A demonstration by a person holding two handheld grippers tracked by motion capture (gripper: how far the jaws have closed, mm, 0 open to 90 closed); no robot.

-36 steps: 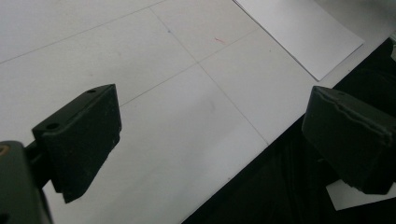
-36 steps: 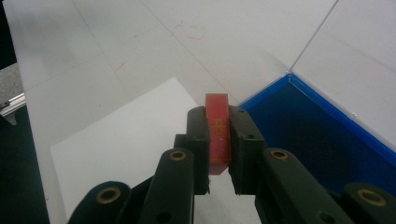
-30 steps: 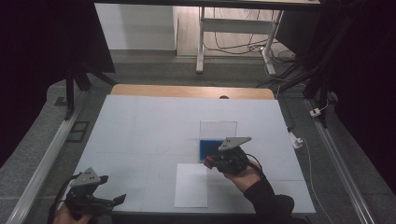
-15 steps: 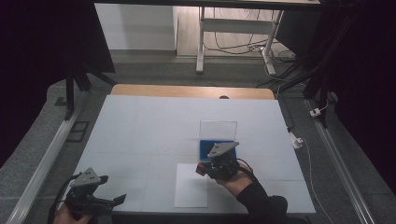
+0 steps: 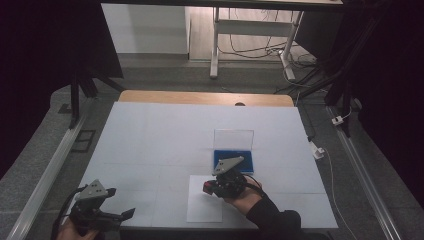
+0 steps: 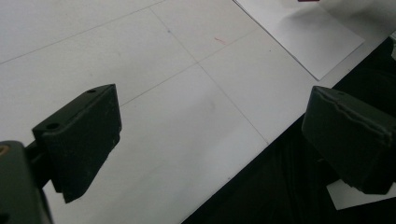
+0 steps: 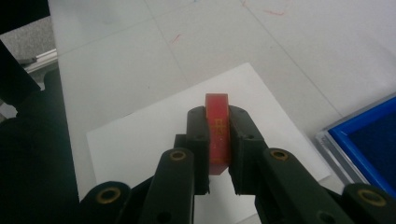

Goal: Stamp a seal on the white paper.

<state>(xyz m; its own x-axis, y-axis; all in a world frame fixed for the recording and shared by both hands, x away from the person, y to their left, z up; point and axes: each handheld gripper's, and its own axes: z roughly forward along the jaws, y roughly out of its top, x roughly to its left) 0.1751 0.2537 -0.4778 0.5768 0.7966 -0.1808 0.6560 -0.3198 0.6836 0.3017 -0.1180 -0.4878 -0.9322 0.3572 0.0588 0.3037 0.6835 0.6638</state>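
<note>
A small red block (image 7: 217, 133) with gold markings on its face sits pinched upright between the two black jaws of the right tool (image 7: 217, 140), and it hangs right over a white sheet of paper (image 7: 140, 140) lying flat on the desk (image 7: 303, 51). From the high view that same right tool (image 5: 216, 186) is above the upper right part of the paper (image 5: 200, 210), a spot of red (image 5: 209, 187) showing at its tip, with the person's right hand (image 5: 245, 197) and dark sleeve behind it. Just beyond it, touching distance from the paper's far corner, there's a blue tray (image 5: 235, 159) with a clear lid (image 5: 233, 137) standing up at its back edge. Over at the near left corner of the desk, well apart from all that, the left tool (image 5: 122, 214) has its jaws spread wide with nothing between them, hanging past the desk's front edge (image 6: 243, 158) over the dark.
</note>
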